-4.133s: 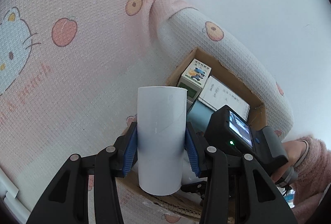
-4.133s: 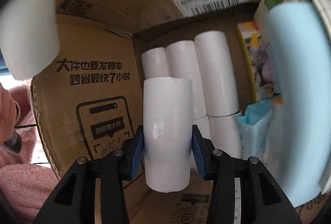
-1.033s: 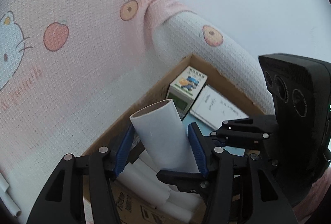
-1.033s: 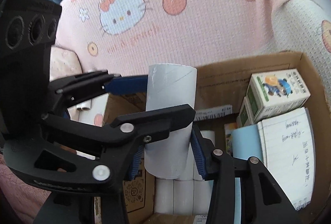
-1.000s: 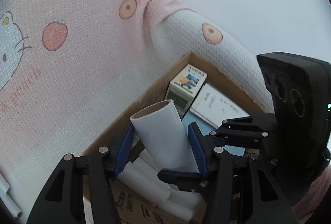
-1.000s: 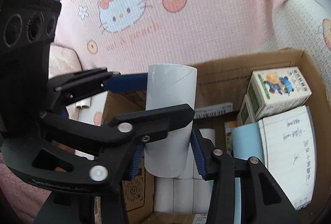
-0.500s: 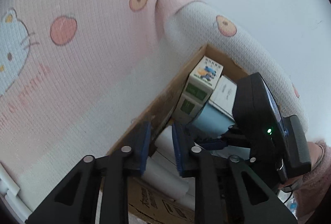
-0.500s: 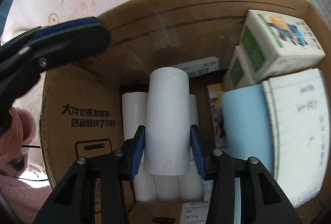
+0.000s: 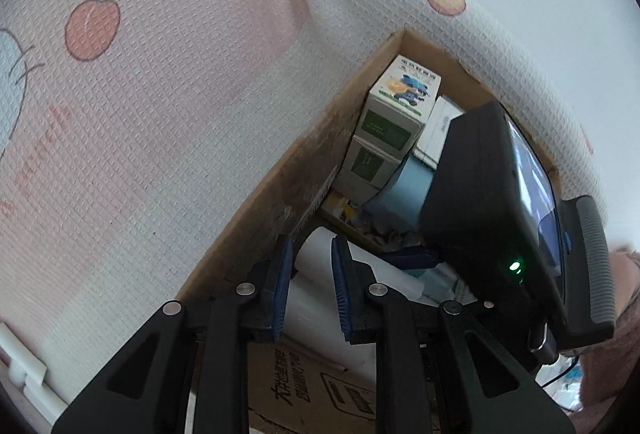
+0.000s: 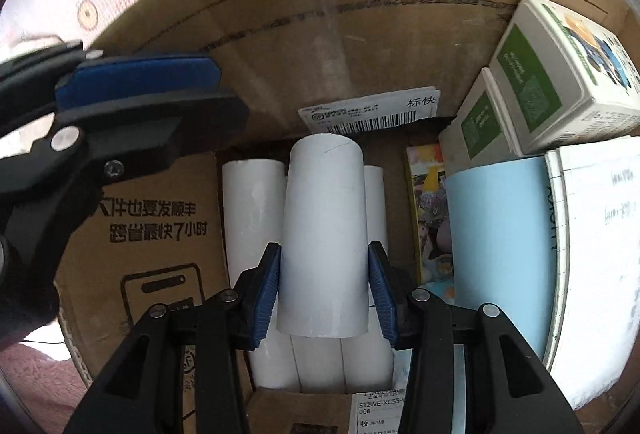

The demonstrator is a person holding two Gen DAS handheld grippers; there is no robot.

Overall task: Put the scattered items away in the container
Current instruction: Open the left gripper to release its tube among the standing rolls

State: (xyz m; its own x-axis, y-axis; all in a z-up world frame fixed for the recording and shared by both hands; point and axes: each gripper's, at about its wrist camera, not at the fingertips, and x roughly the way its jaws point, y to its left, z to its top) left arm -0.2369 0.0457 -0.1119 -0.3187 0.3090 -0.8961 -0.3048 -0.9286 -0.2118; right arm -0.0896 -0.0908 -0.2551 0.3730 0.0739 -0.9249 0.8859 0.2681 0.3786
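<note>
Right tool (image 10: 323, 288) holds a white paper tube (image 10: 323, 234) upright between its two blue pads, gripped at the lower half, with the free end pointing toward twelve o'clock. It hangs inside an open cardboard box (image 10: 320, 45), just above a row of matching white tubes (image 10: 251, 209) lying side by side on the box floor. At two o'clock stand green-and-white cartons (image 10: 560, 73); at three o'clock leans a pale blue notebook (image 10: 496, 246).

Left tool (image 9: 308, 286) is nearly closed with nothing between its pads, hovering over the box's near corner at nine to ten o'clock in the right view.

To finish this step well, the person would likely lower the tube until it rests on the row below, aligned with it, and only then spread the pads, so it does not roll or bounce. Keeping the empty left tool clear of the drop path would help.
</note>
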